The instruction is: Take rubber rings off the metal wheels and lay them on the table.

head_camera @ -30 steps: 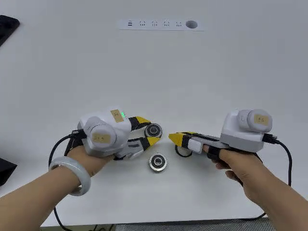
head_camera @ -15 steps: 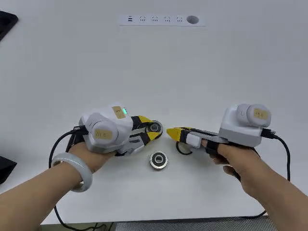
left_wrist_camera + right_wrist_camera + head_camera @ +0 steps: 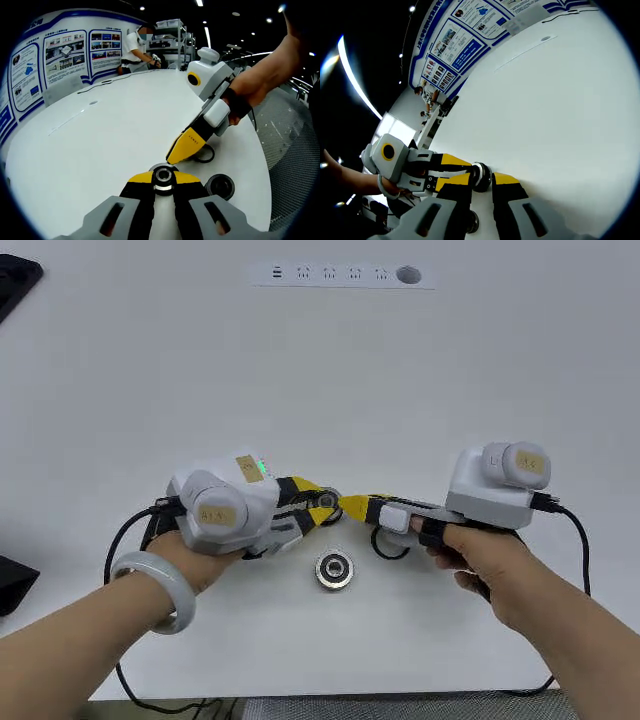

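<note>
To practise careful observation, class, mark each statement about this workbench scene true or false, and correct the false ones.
1. The left gripper holds a metal wheel between its jaws. True.
2. The second wheel is stacked on the held one. False: it lies by itself on the table, nearer the person.
3. A black rubber ring lies on the table under the right gripper. True.
4. The power strip lies right beside the wheels. False: it lies at the table's far side.

two metal wheels, gripped wheel (image 3: 163,175) plus table wheel (image 3: 334,569), one loose rubber ring (image 3: 389,557), two grippers, left gripper (image 3: 320,507), right gripper (image 3: 352,505), one power strip (image 3: 340,274), one bracelet (image 3: 183,600)
</note>
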